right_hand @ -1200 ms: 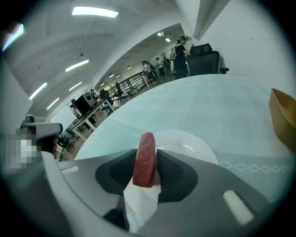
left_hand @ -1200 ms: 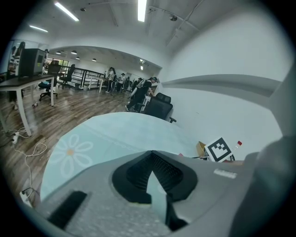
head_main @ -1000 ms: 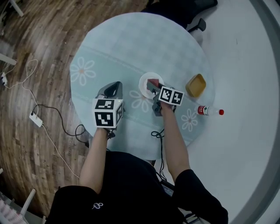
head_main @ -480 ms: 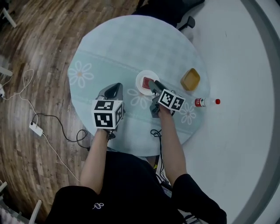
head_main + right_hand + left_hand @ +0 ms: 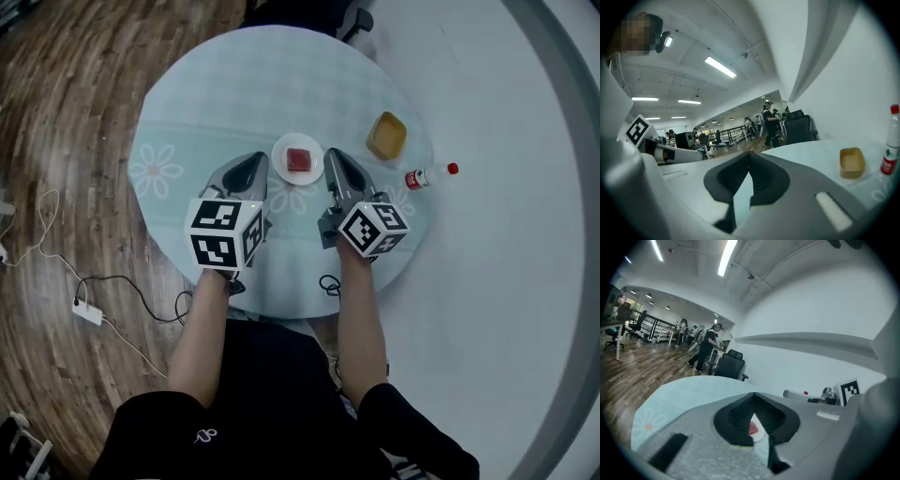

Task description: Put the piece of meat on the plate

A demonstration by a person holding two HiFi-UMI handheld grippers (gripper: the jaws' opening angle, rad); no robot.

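The red piece of meat (image 5: 299,159) lies on the small white plate (image 5: 282,150) in the middle of the round table (image 5: 253,84). My right gripper (image 5: 330,155) hangs above the table just right of the plate, shut and empty (image 5: 749,154). My left gripper (image 5: 249,162) is held left of the plate, its jaws meeting at the tips (image 5: 752,395) with nothing in them. Through the gap below the left tips the meat (image 5: 753,428) and a bit of the plate (image 5: 760,437) show. Neither gripper touches the plate.
A yellow bowl (image 5: 386,136) (image 5: 852,163) sits right of the plate. A red-capped bottle (image 5: 427,175) (image 5: 889,150) is at the table's right edge. A black office chair (image 5: 730,366) stands beyond the far edge. Cables lie on the wooden floor at the left.
The right gripper let go of the meat on the plate, pulled back, rose and shut. The left gripper rose as well.
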